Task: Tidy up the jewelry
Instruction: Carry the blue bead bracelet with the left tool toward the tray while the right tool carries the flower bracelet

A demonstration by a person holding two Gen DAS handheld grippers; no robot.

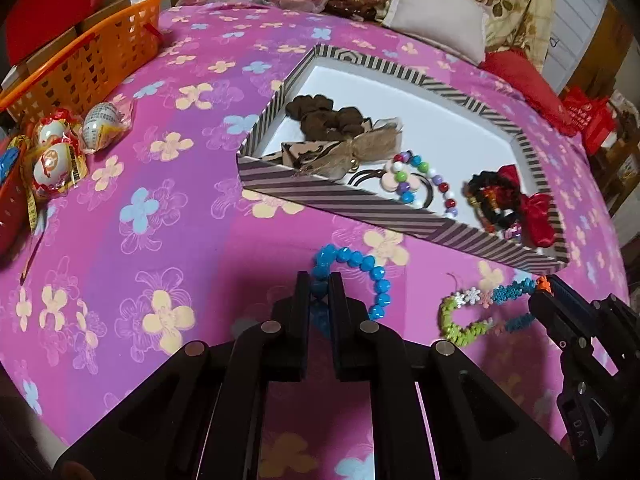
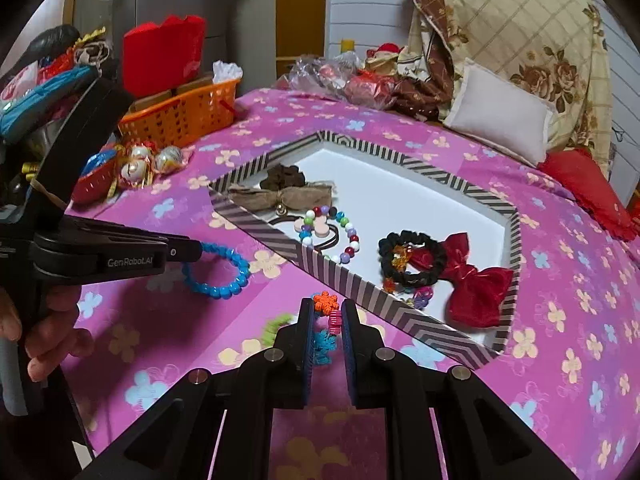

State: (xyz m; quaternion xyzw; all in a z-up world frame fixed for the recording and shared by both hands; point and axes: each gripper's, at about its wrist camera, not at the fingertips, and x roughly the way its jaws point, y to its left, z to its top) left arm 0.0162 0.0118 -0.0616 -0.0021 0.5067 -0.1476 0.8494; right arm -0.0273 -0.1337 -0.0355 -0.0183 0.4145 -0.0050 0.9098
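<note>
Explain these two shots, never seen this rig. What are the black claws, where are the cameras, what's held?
No robot: a person holds a two-finger gripper in each hand, with a fisheye camera on each looking along its fingers. The left view shows the left gripper shut on a blue bead bracelet. The right view shows the right gripper shut on a multicoloured snowflake bracelet, with the left gripper at its left edge. Both sit over a pink flowered cloth. The striped tray already holds hair ties, bows and a beaded bracelet.

Orange basket (image 1: 92, 60) beside wrapped eggs (image 1: 60, 152), white pillow (image 2: 500, 114), floral quilt (image 2: 520, 28)
</note>
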